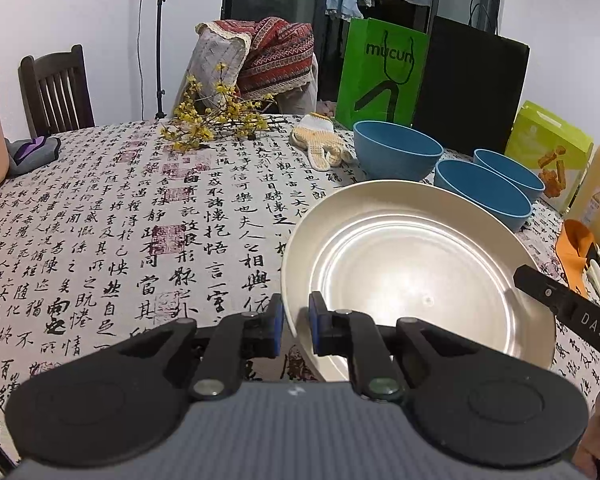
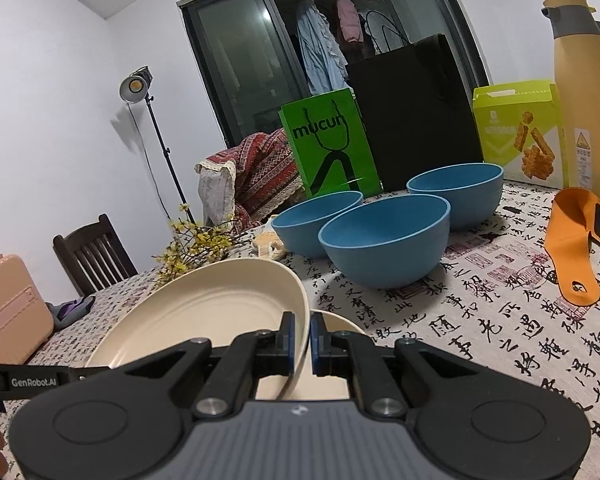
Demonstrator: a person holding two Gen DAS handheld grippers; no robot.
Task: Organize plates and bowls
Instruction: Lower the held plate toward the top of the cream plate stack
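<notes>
Three bowls (image 2: pixel 384 240) stood on the surface (image 2: pixel 480 320) behind the plate (image 2: pixel 204 312), bags (image 2: pixel 328 144) behind them.

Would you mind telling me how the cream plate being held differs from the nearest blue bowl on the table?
The cream plate is wide and shallow; the nearest blue bowl is deep and steep-sided. The plate is tilted, with the left gripper and right gripper each straddling a rim edge; the bowl sits upright on the tablecloth, untouched. The plate lies over a second cream plate; the bowl stands singly. Both are round, plain and empty.
</notes>
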